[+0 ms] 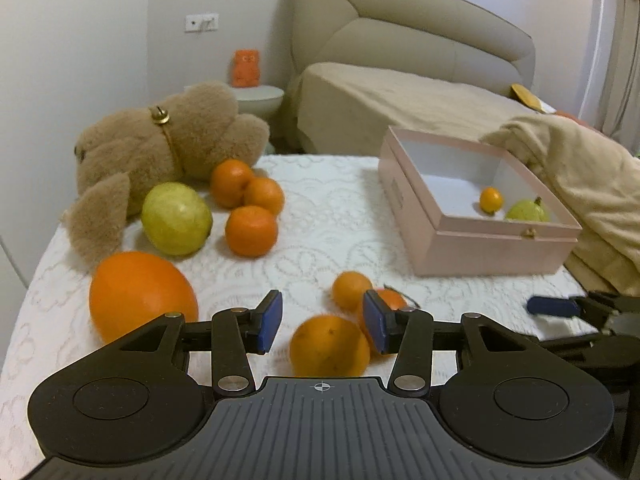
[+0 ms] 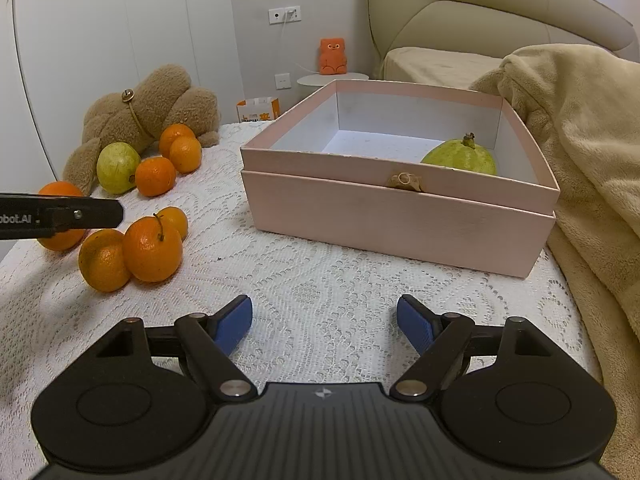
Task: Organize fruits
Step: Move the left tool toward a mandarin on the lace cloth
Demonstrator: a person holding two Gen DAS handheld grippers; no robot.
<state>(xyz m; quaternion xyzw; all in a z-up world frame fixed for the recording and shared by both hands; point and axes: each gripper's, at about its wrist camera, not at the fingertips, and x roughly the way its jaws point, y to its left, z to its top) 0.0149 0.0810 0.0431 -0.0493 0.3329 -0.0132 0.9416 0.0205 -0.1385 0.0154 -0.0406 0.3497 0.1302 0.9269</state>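
Note:
On the white lace cloth lie several oranges and a green guava point(image 1: 176, 218). My left gripper point(image 1: 322, 302) hovers open over a near cluster: one orange point(image 1: 330, 346) shows low between the blue pads, a stemmed orange point(image 1: 390, 300) sits behind the right pad, and a small one point(image 1: 352, 290) lies further off. The right wrist view shows this gripper point(image 2: 80, 214) above those oranges, which rest on the cloth. A large orange point(image 1: 140, 296) lies to the left. The pink box point(image 1: 500, 234) holds a small orange point(image 1: 491, 199) and a second guava point(image 2: 460, 158). My right gripper point(image 2: 325, 308) stands open and empty before the box.
A brown teddy bear point(image 1: 160, 136) lies at the back left beside three mandarins point(image 1: 250, 200). A beige blanket point(image 2: 580, 140) is piled against the box's right side. Bare cloth point(image 2: 320, 272) spreads between the near oranges and the box. A sofa stands behind.

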